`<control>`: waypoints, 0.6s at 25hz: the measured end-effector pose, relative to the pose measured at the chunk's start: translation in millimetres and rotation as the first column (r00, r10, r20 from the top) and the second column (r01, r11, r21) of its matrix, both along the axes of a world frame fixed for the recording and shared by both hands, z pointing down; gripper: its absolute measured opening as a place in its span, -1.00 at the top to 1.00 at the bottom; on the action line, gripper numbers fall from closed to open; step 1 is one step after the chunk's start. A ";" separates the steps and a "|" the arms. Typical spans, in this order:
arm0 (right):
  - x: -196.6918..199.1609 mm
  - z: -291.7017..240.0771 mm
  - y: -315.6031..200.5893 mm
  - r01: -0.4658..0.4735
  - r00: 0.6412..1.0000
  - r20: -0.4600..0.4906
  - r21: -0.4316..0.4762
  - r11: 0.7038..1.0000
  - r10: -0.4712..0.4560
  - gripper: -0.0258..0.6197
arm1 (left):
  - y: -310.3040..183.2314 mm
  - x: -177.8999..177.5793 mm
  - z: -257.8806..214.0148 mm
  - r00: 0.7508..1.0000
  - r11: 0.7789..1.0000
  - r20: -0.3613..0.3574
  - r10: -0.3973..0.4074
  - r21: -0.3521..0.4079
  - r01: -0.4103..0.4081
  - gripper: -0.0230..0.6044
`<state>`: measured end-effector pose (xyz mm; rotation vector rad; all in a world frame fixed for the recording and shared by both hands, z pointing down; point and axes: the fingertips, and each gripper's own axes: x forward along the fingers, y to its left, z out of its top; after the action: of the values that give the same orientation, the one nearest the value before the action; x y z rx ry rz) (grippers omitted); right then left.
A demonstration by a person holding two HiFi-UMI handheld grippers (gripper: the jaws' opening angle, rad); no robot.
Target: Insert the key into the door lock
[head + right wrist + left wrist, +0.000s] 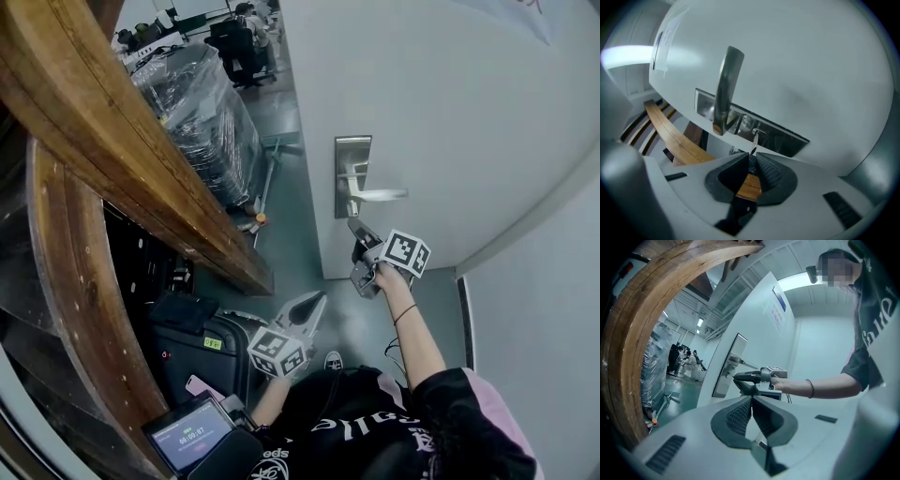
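A steel lock plate (345, 155) with a lever handle (375, 195) is on the white door (441, 103). My right gripper (356, 228) is held up just below the plate. In the right gripper view it (751, 159) is shut on a small metal key (753, 144). The key's tip meets the keyhole (755, 133) under the handle (725, 89); how deep it sits cannot be told. My left gripper (317, 300) hangs low, away from the door. Its jaws (751, 401) are shut with nothing in them, and its view shows the right gripper (752, 378) at the plate (725, 369).
A big curved wooden frame (112, 141) fills the left side. Behind it stands a plastic-wrapped stack (197, 112). A black case (202, 347) and a screen device (192, 436) lie by my feet. A grey wall (544, 328) closes the right. People sit far back (686, 359).
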<state>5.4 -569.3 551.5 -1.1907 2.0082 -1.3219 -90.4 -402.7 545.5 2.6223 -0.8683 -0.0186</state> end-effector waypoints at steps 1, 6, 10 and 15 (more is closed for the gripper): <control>-1.0 0.7 6.9 0.016 1.000 -0.021 0.003 1.000 -0.016 0.81 | 0.8 0.3 -0.2 1.000 1.000 0.000 -0.003 0.001 0.003 0.90; -5.0 1.8 53.5 0.087 0.989 -0.124 0.041 0.995 -0.081 0.81 | 10.6 6.7 0.7 1.000 1.000 0.000 -0.009 0.002 0.009 0.90; -1.9 -1.8 97.6 0.125 0.966 -0.239 0.073 0.989 -0.104 0.81 | 24.8 13.8 0.5 1.000 1.000 -0.006 -0.029 -0.007 0.029 0.90; 7.8 -15.4 161.5 0.171 0.941 -0.313 0.110 0.979 -0.129 0.81 | 61.6 29.7 -2.2 0.999 0.999 -0.007 -0.048 -0.014 0.048 0.90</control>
<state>13.2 -407.8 536.1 -1.2608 2.4097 -1.0993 -60.7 -341.1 543.3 2.5863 -0.9254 -0.0341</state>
